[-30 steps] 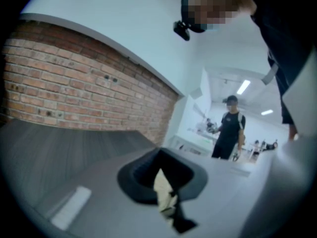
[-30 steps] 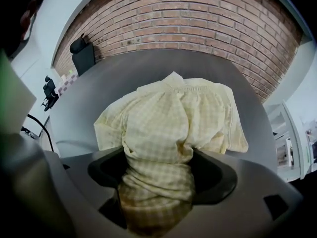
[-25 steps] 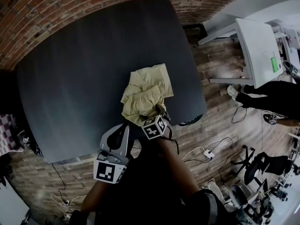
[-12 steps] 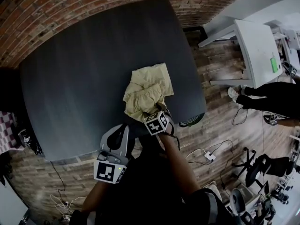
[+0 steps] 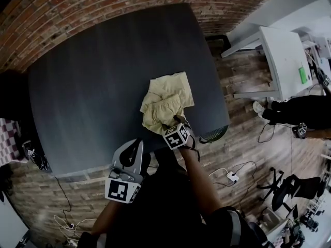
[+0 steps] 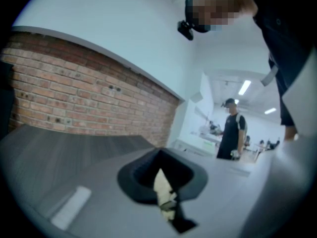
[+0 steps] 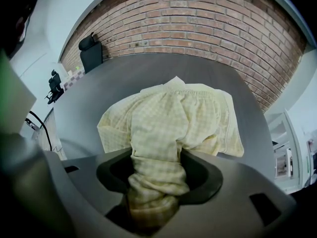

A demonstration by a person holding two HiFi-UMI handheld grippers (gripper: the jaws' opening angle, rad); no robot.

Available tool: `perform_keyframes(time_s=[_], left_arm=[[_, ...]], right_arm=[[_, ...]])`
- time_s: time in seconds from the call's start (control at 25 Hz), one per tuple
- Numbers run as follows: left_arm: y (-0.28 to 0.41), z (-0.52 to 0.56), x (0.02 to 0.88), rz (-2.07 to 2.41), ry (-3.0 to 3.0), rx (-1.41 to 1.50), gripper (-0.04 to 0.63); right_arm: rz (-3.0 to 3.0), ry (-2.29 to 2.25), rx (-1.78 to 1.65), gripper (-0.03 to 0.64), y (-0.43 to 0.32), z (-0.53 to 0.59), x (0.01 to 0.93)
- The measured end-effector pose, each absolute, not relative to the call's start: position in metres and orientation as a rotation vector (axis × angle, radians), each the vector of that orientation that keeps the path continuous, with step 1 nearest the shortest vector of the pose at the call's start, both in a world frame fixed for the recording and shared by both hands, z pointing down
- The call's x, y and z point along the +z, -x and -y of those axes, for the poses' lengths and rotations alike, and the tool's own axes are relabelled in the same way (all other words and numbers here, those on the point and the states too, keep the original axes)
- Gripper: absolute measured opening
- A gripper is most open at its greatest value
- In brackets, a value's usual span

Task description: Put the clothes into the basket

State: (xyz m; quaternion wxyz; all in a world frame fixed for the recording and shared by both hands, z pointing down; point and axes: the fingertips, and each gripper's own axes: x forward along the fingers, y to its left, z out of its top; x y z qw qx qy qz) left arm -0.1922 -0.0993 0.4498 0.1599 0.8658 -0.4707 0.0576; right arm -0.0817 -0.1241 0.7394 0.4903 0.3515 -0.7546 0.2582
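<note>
A pale yellow checked garment (image 5: 166,103) lies crumpled on the dark table (image 5: 93,81), near its front right edge. My right gripper (image 5: 175,127) points steeply down at the garment's near edge. Its jaws are closing, and a bunched fold of the garment (image 7: 157,182) is gathered between them. The rest of the cloth (image 7: 173,118) spreads out on the table beyond. My left gripper (image 5: 135,144) hovers at the table's front edge, left of the right one and apart from the cloth, its tips together. In the left gripper view only a small pale scrap (image 6: 165,195) shows at its jaws.
A dark round rim (image 5: 214,133) peeks out from under the table's near right corner. A brick wall (image 5: 77,9) runs behind the table. A white desk (image 5: 282,56) and cables (image 5: 227,172) are on the wooden floor to the right. A person (image 6: 232,130) stands far off.
The right gripper's jaws have drawn in on the garment's near edge, and the cloth there looks more bunched. The left gripper has shifted slightly along the table's front edge.
</note>
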Motion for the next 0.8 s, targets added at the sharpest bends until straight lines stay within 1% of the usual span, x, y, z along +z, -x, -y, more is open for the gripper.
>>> perform_keyframes(time_s=[0.16,0.36,0.8], left_arm=[[0.197,0.096,0.447,1.355,-2.476,0.156,0.006],[0.204,0.094,0.440,1.367,-2.486,0.137,0.006],[0.218,0.085,0.435,1.383,-2.489,0.123,0.006]], right_arm=[[1.832,-0.870,0.620,0.238,0.083,0.117,0.739],[1.826,-0.897,0.627,0.206,0.084,0.111,0.738],[1.863,-0.937,0.730,0.183,0.089,0.094,0.725]])
